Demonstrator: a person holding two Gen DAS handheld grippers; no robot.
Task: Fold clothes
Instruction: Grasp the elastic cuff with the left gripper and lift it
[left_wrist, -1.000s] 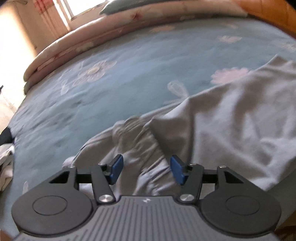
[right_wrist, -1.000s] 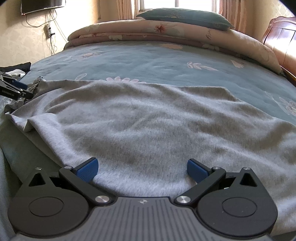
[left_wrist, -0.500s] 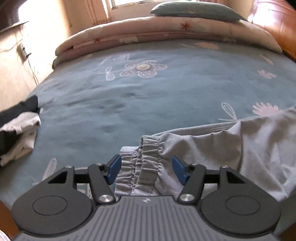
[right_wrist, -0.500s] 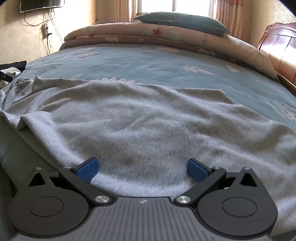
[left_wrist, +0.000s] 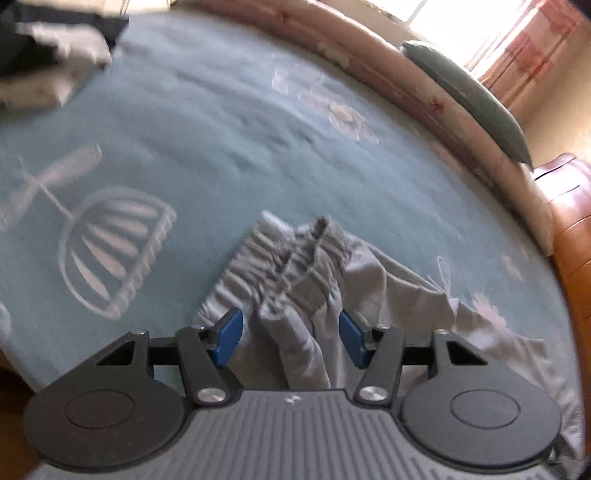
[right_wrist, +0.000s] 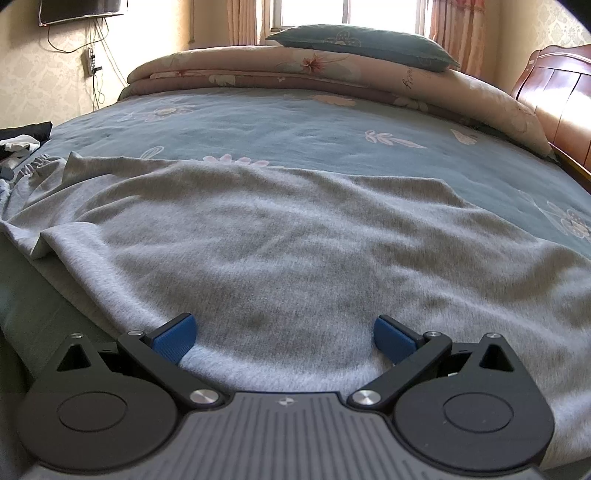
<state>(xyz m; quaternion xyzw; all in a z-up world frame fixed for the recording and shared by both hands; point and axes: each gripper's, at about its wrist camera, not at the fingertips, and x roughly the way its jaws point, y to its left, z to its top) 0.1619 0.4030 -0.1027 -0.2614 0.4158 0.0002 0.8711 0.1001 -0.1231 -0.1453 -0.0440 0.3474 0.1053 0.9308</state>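
One blue floral bedspread (right_wrist: 332, 133), sunlit

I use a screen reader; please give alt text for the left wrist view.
The left gripper has its jaws apart around the bunched elastic waistband of a grey garment, which lies on a blue floral bedspread. The picture is tilted and blurred.

The left gripper (left_wrist: 290, 338) has rolled, so the bed (left_wrist: 221, 147) now tilts across its view, the pillow (left_wrist: 476, 99) at upper right. Its jaws have just been closing around the bunched waistband (left_wrist: 295, 266) of the grey garment (right_wrist: 295, 240). The band's folds now stand higher between the pads (left_wrist: 229, 336).
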